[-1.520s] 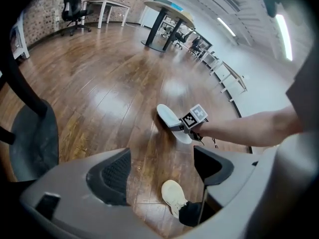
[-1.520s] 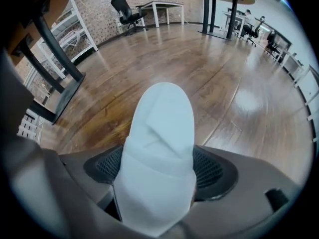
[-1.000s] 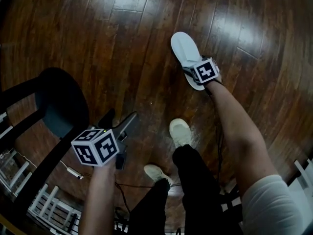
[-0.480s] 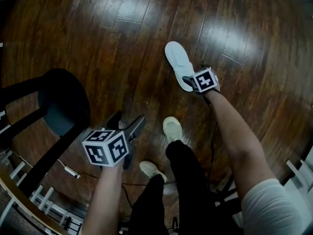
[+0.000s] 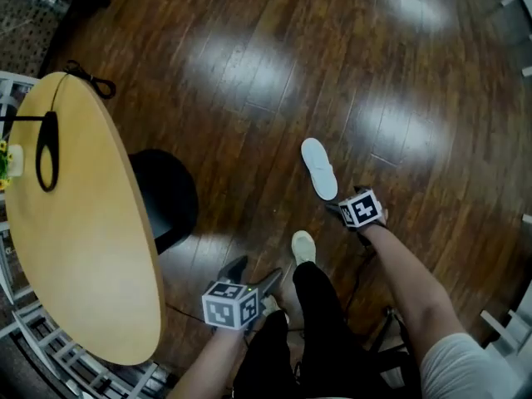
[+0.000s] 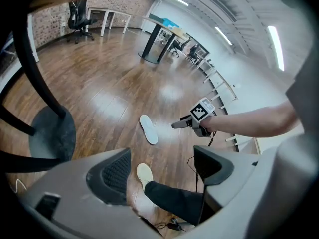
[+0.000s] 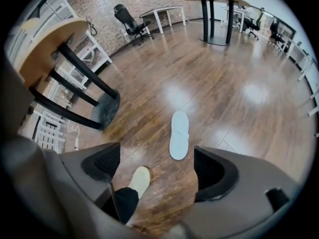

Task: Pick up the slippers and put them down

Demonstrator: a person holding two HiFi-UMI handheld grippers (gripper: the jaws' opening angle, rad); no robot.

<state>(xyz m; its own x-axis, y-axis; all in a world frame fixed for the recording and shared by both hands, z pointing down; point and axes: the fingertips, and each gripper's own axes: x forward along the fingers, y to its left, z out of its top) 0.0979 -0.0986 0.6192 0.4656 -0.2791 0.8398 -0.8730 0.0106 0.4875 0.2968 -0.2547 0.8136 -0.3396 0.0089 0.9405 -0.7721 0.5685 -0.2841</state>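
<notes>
One white slipper [image 5: 318,168] lies flat on the dark wooden floor; it also shows in the left gripper view [image 6: 148,129] and the right gripper view [image 7: 179,135]. My right gripper [image 5: 336,209] hangs just right of the slipper's near end, above the floor and apart from it, jaws open and empty [image 7: 157,168]. Lower left, by my legs, my left gripper [image 5: 253,273] is open with nothing between its fingers [image 6: 162,171]. A second slipper is not in view.
A round yellow table [image 5: 83,223] fills the left, with its black round base [image 5: 166,198] on the floor beneath. My pale shoe [image 5: 303,246] stands just below the slipper. White rails [image 5: 50,352] run along the lower left. Desks and chairs [image 7: 130,19] stand far off.
My right gripper was over the slipper a second ago; it has come off it and risen, and the slipper lies alone. The head view has pulled back, and the yellow table has come into view.
</notes>
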